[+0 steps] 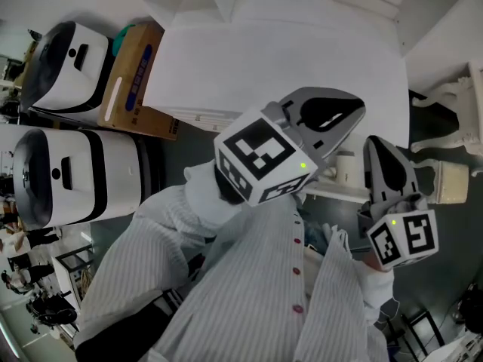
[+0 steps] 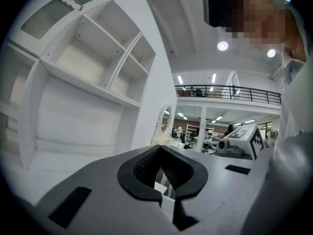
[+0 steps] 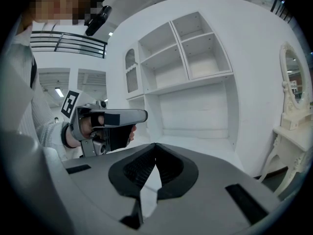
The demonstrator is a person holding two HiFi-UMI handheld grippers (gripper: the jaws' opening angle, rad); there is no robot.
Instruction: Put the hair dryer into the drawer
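No hair dryer shows in any view, and I cannot make out a drawer. My left gripper [image 1: 356, 112] is held at chest height, pointing at the white desk top [image 1: 272, 59]. Its jaws are shut with nothing between them [image 2: 159, 149]. My right gripper [image 1: 376, 145] hangs just right of it and a little lower, jaws also shut and empty [image 3: 155, 146]. The right gripper view shows the left gripper [image 3: 139, 115] from the side, with a hand around its grip. Both grippers face the white shelf unit [image 3: 195, 58] above the desk.
Open, bare compartments fill the shelf unit [image 2: 98, 58]. A white dressing table with an oval mirror [image 3: 293, 77] stands to the right, its carved legs [image 1: 449, 176] near my right gripper. Left of the desk are a cardboard box [image 1: 136, 74] and two white machines [image 1: 72, 59].
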